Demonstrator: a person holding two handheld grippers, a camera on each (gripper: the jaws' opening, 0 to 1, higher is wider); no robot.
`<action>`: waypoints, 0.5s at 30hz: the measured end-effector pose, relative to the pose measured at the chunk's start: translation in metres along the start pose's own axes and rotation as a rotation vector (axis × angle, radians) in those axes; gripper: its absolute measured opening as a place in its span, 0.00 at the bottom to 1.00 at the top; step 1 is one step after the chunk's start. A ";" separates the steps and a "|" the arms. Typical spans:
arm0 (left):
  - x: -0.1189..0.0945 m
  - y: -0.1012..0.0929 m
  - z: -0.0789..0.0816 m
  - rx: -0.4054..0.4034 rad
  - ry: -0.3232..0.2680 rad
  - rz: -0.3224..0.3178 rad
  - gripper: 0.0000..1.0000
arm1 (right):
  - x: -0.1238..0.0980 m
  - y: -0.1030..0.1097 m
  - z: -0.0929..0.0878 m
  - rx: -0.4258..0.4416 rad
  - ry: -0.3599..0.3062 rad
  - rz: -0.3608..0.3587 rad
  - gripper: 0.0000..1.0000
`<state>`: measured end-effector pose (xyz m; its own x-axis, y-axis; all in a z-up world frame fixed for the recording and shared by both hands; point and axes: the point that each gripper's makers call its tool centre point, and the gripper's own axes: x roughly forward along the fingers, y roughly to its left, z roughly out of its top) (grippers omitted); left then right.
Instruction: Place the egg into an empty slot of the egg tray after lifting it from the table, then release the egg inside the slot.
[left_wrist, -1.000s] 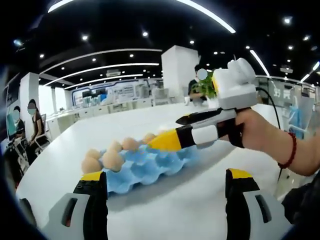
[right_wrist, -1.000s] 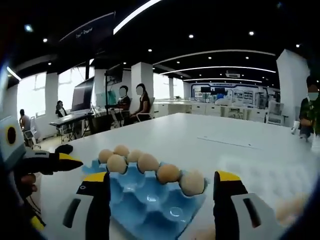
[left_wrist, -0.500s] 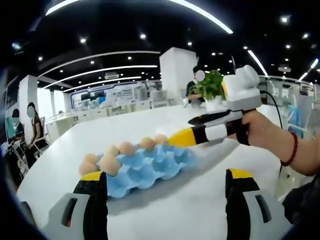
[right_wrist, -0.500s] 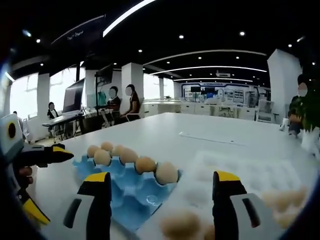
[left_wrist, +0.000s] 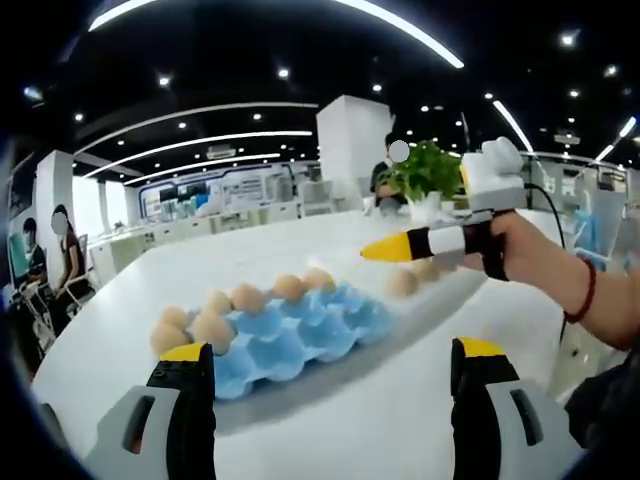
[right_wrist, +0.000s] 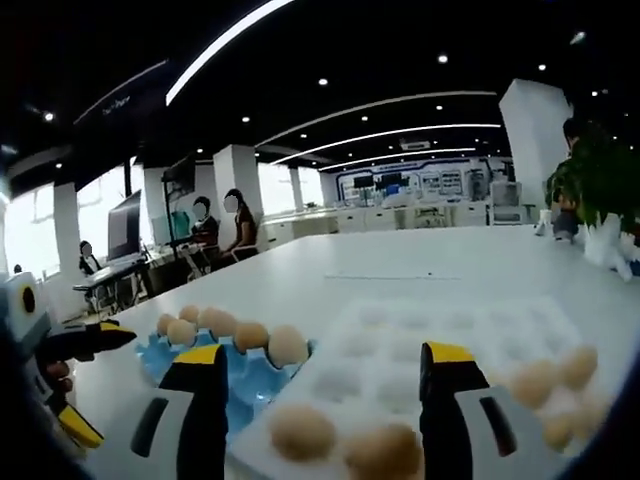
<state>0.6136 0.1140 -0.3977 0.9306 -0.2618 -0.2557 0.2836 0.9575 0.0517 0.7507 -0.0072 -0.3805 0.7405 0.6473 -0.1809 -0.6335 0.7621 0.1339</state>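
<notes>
The blue egg tray runs lengthwise across the white table; both grippers gape, empty, in an open-plan office.

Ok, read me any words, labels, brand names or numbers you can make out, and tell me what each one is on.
None can be read.
Dark ceiling band: pale lettering, too blurred to read.
Far wall displays: too small to read.
Blue egg tray, white tray, left hand-held gripper and right hand-held gripper: no print visible.

Both views low over table, sharing blue egg tray
</notes>
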 end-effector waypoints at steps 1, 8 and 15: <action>0.000 -0.001 -0.001 -0.002 0.001 -0.002 1.00 | 0.000 -0.001 0.000 -0.002 0.001 -0.003 0.81; 0.002 -0.002 -0.002 -0.006 0.000 -0.003 1.00 | -0.008 -0.024 0.000 -0.005 0.004 -0.046 0.81; 0.004 -0.002 -0.001 -0.014 -0.005 0.002 1.00 | -0.015 -0.038 -0.004 -0.009 0.008 -0.074 0.81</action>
<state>0.6161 0.1112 -0.4001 0.9325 -0.2602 -0.2505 0.2782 0.9597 0.0388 0.7634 -0.0460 -0.3864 0.7838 0.5886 -0.1981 -0.5787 0.8079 0.1110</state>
